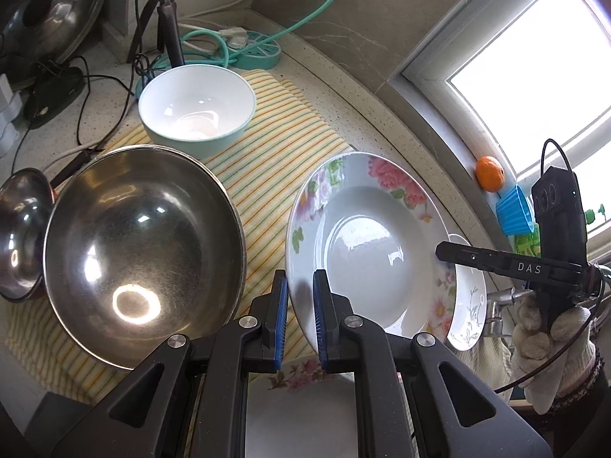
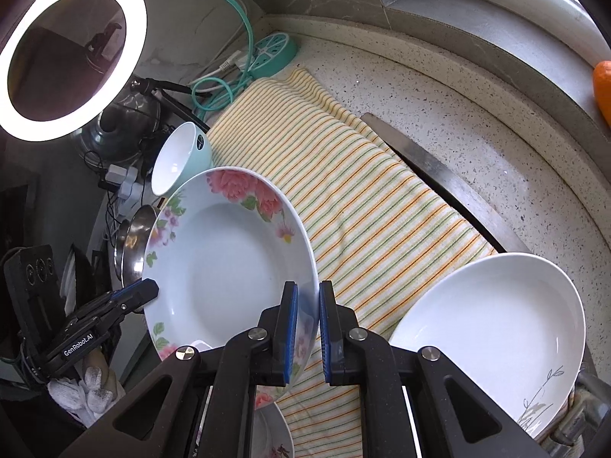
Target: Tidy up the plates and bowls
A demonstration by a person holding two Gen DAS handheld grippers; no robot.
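A deep floral plate [image 1: 366, 252] hangs tilted above the striped cloth, held by both grippers. My left gripper [image 1: 300, 290] is shut on its near rim. My right gripper [image 2: 308, 301] is shut on the opposite rim of the same plate [image 2: 229, 267]. The right gripper's tip [image 1: 442, 253] shows on the plate's far edge in the left wrist view, and the left gripper's tip [image 2: 149, 291] shows likewise in the right wrist view. A second floral plate [image 1: 301, 378] lies underneath. A white plate with a grey plant motif [image 2: 492, 328] sits to the right.
A large steel bowl [image 1: 141, 244] and a teal bowl [image 1: 196, 107] stand on the striped cloth [image 2: 374, 206]. A small steel dish [image 1: 21, 229] is at far left. Cables, a teal power strip [image 1: 259, 47], a tripod and a ring light [image 2: 72, 53] crowd the back. An orange [image 1: 490, 173] rests on the sill.
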